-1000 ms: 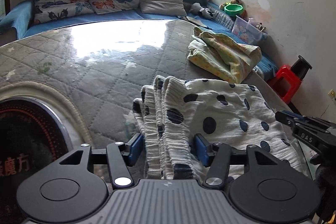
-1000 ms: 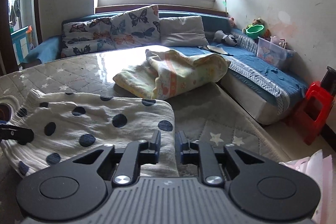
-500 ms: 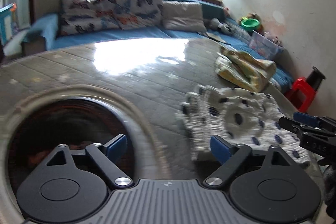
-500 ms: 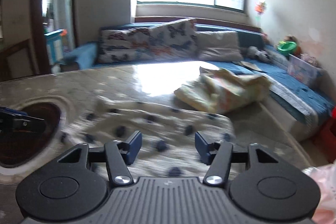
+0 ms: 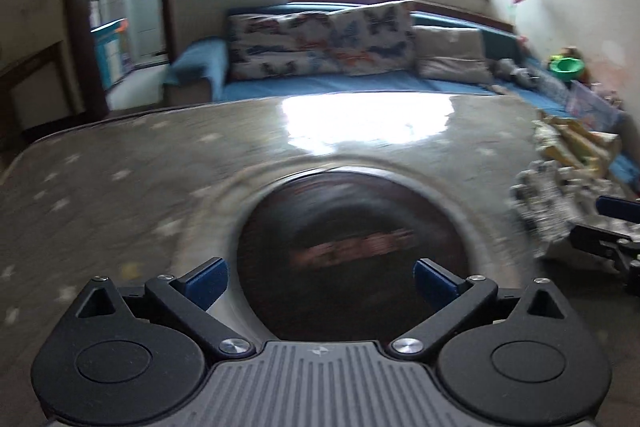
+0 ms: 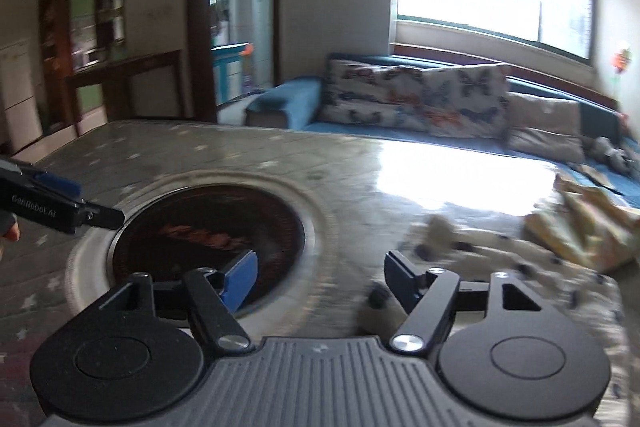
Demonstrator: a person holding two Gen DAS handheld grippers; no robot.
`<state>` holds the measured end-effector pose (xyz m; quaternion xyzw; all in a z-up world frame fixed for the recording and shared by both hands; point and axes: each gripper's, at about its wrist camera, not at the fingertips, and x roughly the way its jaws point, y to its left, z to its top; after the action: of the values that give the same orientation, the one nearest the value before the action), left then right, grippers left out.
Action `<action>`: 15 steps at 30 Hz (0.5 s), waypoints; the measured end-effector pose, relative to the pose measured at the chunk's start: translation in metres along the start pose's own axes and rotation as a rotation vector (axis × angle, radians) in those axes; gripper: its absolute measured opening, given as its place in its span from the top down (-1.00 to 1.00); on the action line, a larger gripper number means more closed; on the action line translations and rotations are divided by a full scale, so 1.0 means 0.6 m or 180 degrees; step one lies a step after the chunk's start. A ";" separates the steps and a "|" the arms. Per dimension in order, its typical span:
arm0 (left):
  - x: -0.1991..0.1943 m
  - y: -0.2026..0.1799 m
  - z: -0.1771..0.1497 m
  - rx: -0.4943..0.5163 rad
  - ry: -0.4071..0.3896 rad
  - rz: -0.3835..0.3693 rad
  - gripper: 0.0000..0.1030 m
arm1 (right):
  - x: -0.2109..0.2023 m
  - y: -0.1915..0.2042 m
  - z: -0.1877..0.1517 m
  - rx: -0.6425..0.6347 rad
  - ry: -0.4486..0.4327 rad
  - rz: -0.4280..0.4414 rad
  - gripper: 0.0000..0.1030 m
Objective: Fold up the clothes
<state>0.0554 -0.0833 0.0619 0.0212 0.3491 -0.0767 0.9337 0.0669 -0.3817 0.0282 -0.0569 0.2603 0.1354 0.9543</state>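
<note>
Both grippers swung left off polka-dot garment [image 6: 500, 259] | orientation blurred | jaws wide, empty

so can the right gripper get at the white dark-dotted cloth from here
Probably yes: the right gripper is open and empty, and the white dark-dotted cloth lies just ahead to its right on the table, nothing between.

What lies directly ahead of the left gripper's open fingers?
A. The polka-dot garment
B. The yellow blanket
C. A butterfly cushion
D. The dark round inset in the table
D. In the left wrist view the left gripper is open and empty, with the dark round inset between its fingers; the polka-dot garment lies off to the right edge.
</note>
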 end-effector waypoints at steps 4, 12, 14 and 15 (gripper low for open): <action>-0.010 0.069 -0.034 -0.0011 -0.0021 0.0364 -1.00 | 0.029 0.037 -0.002 -0.0178 0.0074 0.0187 -0.50; -0.002 0.172 -0.088 -0.0208 0.0096 0.0841 -1.00 | 0.076 0.061 -0.021 -0.0278 0.0221 0.0328 -0.58; 0.003 0.183 -0.099 -0.0225 0.0119 0.0892 -1.00 | 0.085 0.060 -0.027 -0.0272 0.0256 0.0326 -0.59; 0.004 0.187 -0.103 -0.0216 0.0122 0.0913 -1.00 | 0.088 0.060 -0.029 -0.0285 0.0269 0.0325 -0.59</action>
<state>0.0348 0.0327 0.0117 0.0407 0.3627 0.0699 0.9284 0.0919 -0.3380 -0.0154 -0.0918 0.2967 0.1929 0.9308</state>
